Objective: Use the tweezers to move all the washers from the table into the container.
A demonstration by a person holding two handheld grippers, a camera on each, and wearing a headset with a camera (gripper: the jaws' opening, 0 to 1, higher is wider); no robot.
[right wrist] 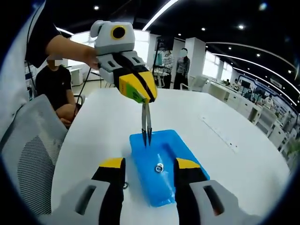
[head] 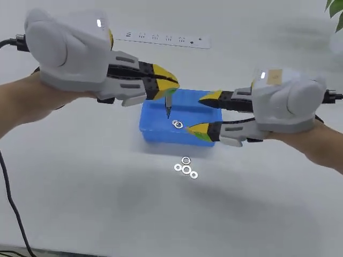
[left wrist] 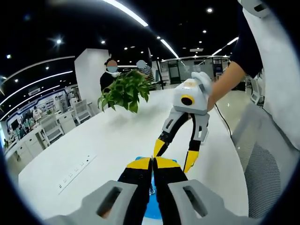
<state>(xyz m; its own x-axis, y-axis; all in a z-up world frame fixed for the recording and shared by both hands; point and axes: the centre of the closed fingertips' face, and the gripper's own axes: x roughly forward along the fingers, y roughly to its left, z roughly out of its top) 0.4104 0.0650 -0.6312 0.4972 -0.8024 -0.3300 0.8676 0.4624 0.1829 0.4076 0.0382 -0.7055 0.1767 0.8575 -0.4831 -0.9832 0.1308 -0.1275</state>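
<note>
White table [head: 80,187] is filling the head view, in a large open-plan room with ceiling strip lights. A white power strip [head: 163,39] is lying on its far side, and a leafy plant [left wrist: 124,91] is standing further along in the left gripper view.

Container [head: 155,126]: blue, shallow and rectangular, sitting mid-table between the two grippers.

Left gripper [head: 172,84]: the yellow-tipped jaws are pressing together on the upper end of the tweezers [head: 168,105]. In its own view the jaws are showing no gap between them. The tweezers are hanging roughly upright, points down, over the container's far half. In the right gripper view the tweezers [right wrist: 146,122] are narrowing to closed points above the blue floor. I cannot tell whether the points are touching it, and I am seeing nothing held at the points.

Right gripper [head: 201,113]: the jaws are standing wide apart and gripping nothing. They are hovering at the container's right end, with one jaw over the far rim and the other near the front corner.

Washers:
- At least one washer [head: 178,125] is lying inside the container, just beside the tweezer points; it is also showing in the right gripper view [right wrist: 159,168].
- Four washers [head: 186,167] are sitting in a tight cluster on the table, just in front of the container.
</note>
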